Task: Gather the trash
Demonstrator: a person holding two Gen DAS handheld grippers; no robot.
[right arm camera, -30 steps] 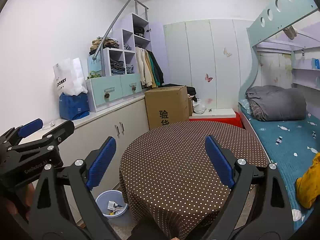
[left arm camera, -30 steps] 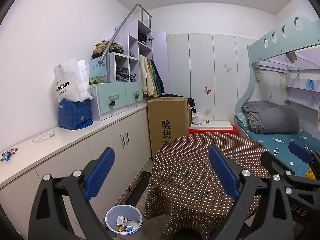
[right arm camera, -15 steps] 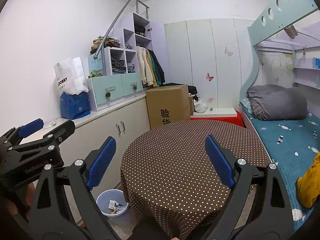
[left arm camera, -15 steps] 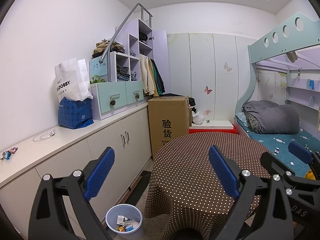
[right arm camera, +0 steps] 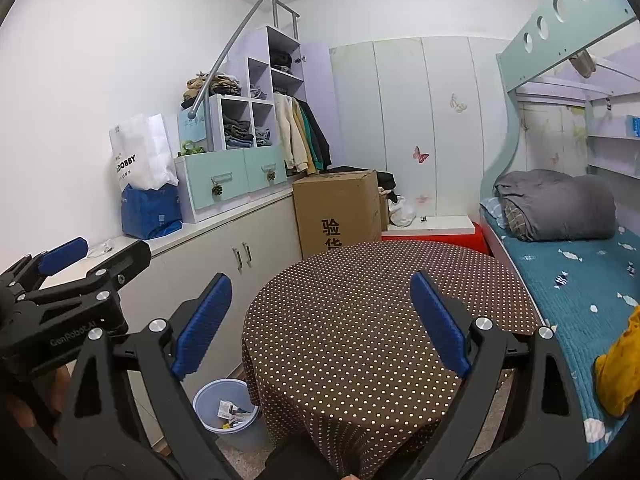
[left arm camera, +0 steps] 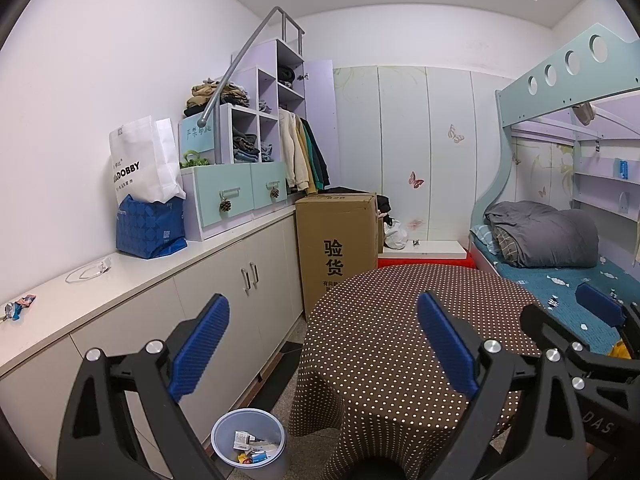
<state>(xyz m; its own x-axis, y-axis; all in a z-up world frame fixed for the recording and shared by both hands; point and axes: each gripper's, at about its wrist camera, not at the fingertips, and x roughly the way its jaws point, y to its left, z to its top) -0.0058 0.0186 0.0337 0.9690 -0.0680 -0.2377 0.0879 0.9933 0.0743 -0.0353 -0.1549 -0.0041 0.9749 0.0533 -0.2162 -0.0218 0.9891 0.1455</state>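
My left gripper (left arm camera: pixel 323 344) is open with nothing between its blue pads, held above the near edge of a round table (left arm camera: pixel 400 320) in a brown dotted cloth. The right gripper (right arm camera: pixel 321 322) is also open and empty over the same table (right arm camera: pixel 360 320). A pale blue trash bin (left arm camera: pixel 250 444) with wrappers inside stands on the floor left of the table, and it shows in the right wrist view too (right arm camera: pixel 228 412). On the white counter (left arm camera: pixel 132 280), a small crumpled wrapper (left arm camera: pixel 18 308) lies at the far left and a clear plastic piece (left arm camera: pixel 88 273) lies further along.
A tall cardboard box (left arm camera: pixel 340 248) stands behind the table, against the cabinets. A blue bag (left arm camera: pixel 150 228) and a white bag (left arm camera: pixel 144 160) sit on the counter. A bunk bed (left arm camera: pixel 560 264) with a grey quilt runs along the right.
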